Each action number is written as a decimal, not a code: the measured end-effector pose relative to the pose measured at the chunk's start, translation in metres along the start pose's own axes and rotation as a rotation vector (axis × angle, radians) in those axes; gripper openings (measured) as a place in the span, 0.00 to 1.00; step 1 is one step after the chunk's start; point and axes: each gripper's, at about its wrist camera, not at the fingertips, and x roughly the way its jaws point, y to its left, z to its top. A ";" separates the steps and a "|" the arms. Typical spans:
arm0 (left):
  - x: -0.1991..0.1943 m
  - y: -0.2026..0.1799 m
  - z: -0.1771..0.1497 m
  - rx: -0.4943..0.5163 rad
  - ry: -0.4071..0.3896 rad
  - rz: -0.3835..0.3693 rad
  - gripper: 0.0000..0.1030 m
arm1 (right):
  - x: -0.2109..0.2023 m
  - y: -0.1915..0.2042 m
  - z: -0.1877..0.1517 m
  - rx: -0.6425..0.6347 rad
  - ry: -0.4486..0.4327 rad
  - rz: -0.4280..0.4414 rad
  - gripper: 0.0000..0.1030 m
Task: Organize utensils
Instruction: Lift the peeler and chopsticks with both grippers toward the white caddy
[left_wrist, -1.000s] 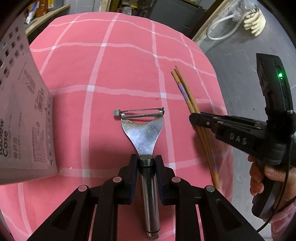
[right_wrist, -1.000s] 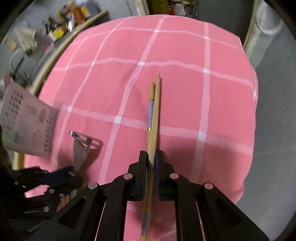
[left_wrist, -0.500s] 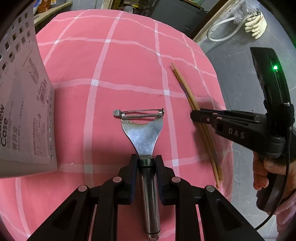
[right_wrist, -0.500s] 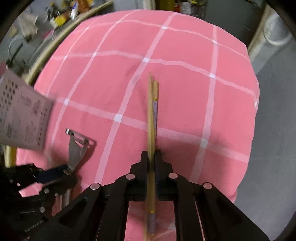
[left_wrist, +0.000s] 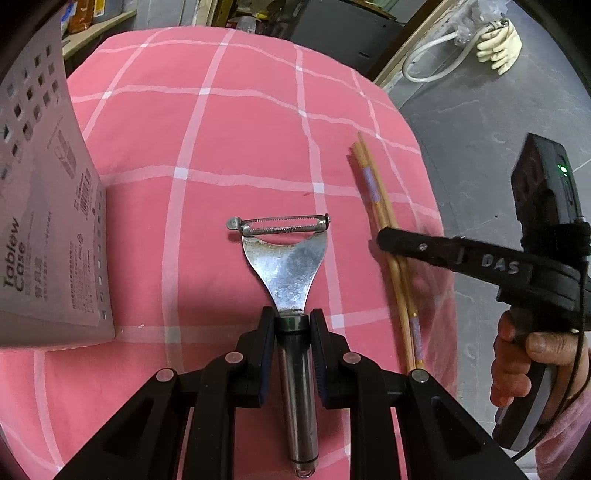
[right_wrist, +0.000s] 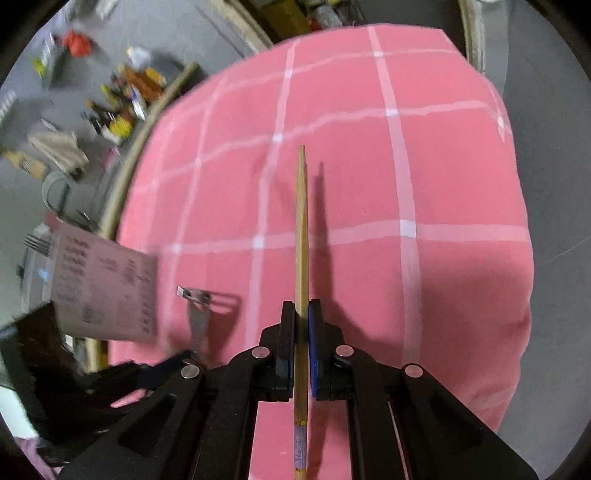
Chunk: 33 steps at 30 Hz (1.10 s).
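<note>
Left gripper (left_wrist: 291, 332): we see both pads pressed on the collar where the peeler's handle meets its flat neck, so the jaws stand only as wide as that handle and have it firmly between them.

Peeler (left_wrist: 286, 266): we read it as a Y-shaped steel peeler, at the centre of the left wrist view. Its long axis runs straight up the frame; the blade bar sits crosswise at the top end, and the round handle runs down between the fingers to the bottom edge.

Right gripper (right_wrist: 302, 345): we see its two pads closed to a slit around the chopsticks, about midway along the shafts. In the left wrist view it enters from the right with its tip over the chopsticks.

Chopsticks (right_wrist: 301, 236): in the right wrist view they run up the frame's middle, thin tips toward the top, banded butt end at the bottom edge. Only one shaft shows here; the second is hidden behind it. Their shadow falls on the cloth just to the right.

Chopsticks, left wrist view (left_wrist: 380, 206): two bamboo shafts side by side at centre right, tips toward the upper left, the far one with a pale band.

Tablecloth (left_wrist: 236, 129): pink with white check lines, under everything.

Utensil case (left_wrist: 44, 236): pale perforated box at the left edge, cut off by the frame; we can read only "Tablew Case".

Hard to make out: the right wrist view's left side is smeared, so the box, the peeler and floor clutter there are blurred.

Right hand (left_wrist: 517, 365): partly visible at lower right, wrapped on the gripper handle.
</note>
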 end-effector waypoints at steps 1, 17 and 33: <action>-0.003 0.000 0.000 0.003 -0.008 -0.004 0.17 | -0.007 0.001 -0.001 0.004 -0.025 0.013 0.06; -0.126 -0.012 0.031 0.096 -0.306 -0.068 0.17 | -0.117 0.052 0.013 -0.060 -0.392 0.135 0.06; -0.247 0.050 0.063 0.074 -0.603 0.040 0.17 | -0.147 0.183 0.025 -0.160 -0.716 0.317 0.06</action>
